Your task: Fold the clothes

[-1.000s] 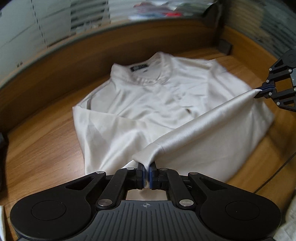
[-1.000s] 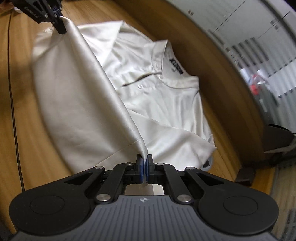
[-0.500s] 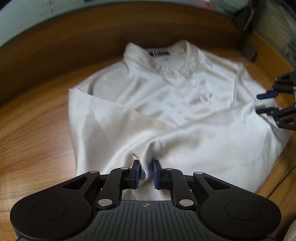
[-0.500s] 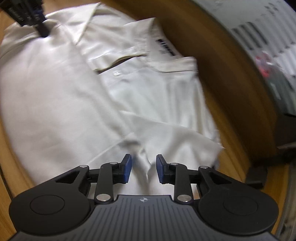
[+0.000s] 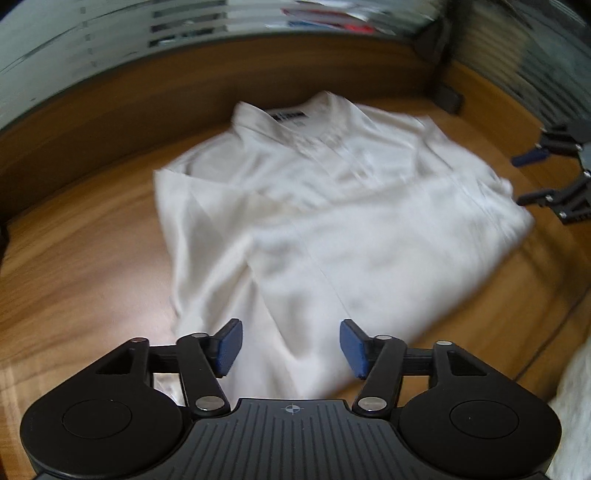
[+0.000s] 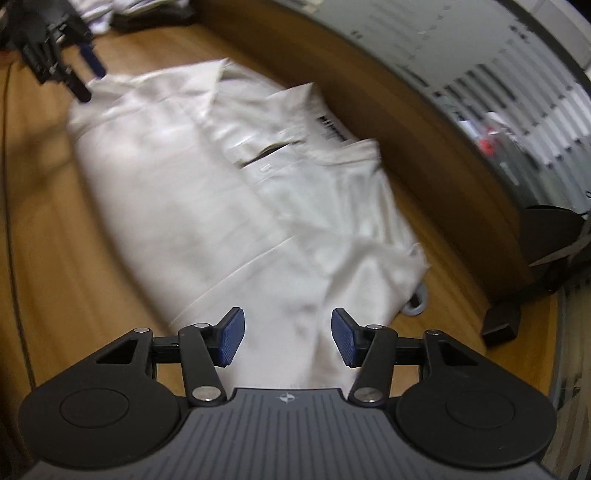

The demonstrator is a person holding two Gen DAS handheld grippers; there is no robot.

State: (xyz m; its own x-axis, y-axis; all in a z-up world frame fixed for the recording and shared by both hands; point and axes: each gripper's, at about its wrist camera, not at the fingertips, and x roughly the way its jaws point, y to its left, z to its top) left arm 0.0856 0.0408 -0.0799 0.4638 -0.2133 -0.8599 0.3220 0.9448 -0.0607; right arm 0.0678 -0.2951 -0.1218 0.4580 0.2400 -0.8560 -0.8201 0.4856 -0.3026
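A white collared shirt (image 5: 332, 221) (image 6: 221, 203) lies on the wooden table (image 5: 81, 277), its lower part folded up over the chest, collar at the far side. My left gripper (image 5: 291, 347) hovers over the near edge of the fold, jaws opening, blue pads apart and not pressing the cloth. My right gripper (image 6: 286, 341) hangs over the other end of the fold, jaws also opening, with cloth below the pads but not pinched. Each gripper shows in the other's view: the right gripper (image 5: 535, 173) at the shirt's right edge, the left gripper (image 6: 85, 77) at the top left. Both views are blurred.
A raised wooden rim (image 5: 110, 110) runs along the table's far side. A black block (image 6: 502, 325) stands by the rim. A thin cable (image 6: 11, 221) runs along the left. More clothes (image 6: 110, 14) lie piled beyond the left gripper. A small grey ring (image 6: 415, 304) lies by the sleeve.
Both grippers were shut on the lifted fold edge a second ago. They let go, the fold dropped flat on the shirt, and both sets of jaws spread wider while drawing back.
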